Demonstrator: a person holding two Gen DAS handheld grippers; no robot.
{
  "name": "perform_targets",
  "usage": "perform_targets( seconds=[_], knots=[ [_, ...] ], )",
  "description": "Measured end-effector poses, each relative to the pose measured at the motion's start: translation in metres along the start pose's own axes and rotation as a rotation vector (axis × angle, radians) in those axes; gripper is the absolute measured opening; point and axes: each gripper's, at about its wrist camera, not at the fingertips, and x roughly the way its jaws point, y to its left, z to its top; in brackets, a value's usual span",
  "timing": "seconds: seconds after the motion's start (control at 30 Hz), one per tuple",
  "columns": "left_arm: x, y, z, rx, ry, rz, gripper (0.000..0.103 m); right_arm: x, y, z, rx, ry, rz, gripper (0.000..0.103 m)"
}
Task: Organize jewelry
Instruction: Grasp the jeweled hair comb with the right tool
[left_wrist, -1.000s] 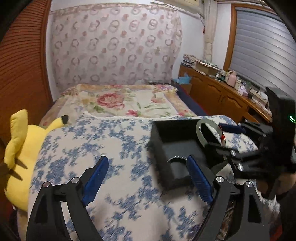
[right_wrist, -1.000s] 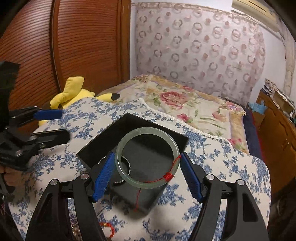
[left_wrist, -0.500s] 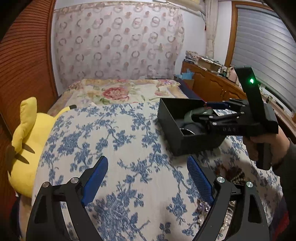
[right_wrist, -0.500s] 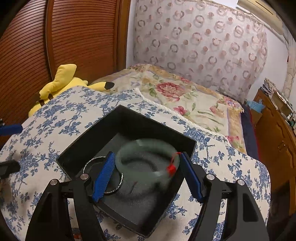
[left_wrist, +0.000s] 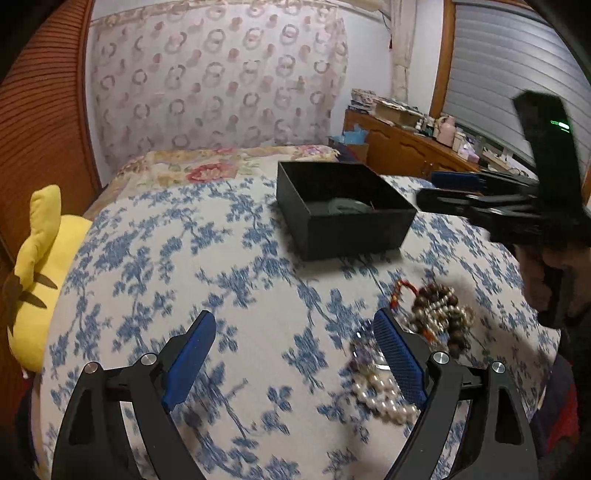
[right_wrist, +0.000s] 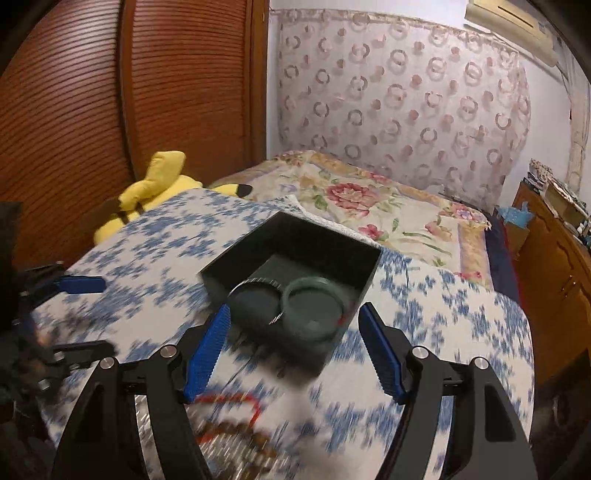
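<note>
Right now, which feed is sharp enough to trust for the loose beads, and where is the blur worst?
Left wrist view: mild motion smear, but the brown bead strand and pearl strand are readable; the black box is crisp. Right wrist view: heavy streaking low in the frame, beads reduced to a smudge; the green bangle in the box is soft. Both feeds are dim and fisheye-bent at the edges.

A bed under a blue-flowered cloth (left_wrist: 155, 258) carries a black box (left_wrist: 343, 221), a heap of beads (left_wrist: 439, 310) and pearls (left_wrist: 380, 398).
</note>
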Motion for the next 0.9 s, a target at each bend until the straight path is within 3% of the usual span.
perform_targets(
  seconds=[0.23, 0.53, 0.7, 0.9],
  knots=[
    [-0.009, 0.000, -0.015, -0.013, 0.009, 0.011, 0.084, -0.017, 0.030, -0.037, 0.016, 0.016, 0.085, 0.069],
    [-0.025, 0.010, -0.032, -0.028, 0.012, 0.027, 0.085, 0.003, 0.072, -0.055, -0.022, 0.094, 0.171, 0.068],
    [-0.030, 0.018, -0.040, -0.040, 0.015, 0.039, 0.085, 0.017, 0.089, -0.055, -0.060, 0.129, 0.183, 0.068],
    [-0.033, 0.020, -0.042, -0.044, 0.011, 0.043, 0.085, 0.035, 0.099, -0.053, -0.107, 0.163, 0.136, 0.068]
  ],
)
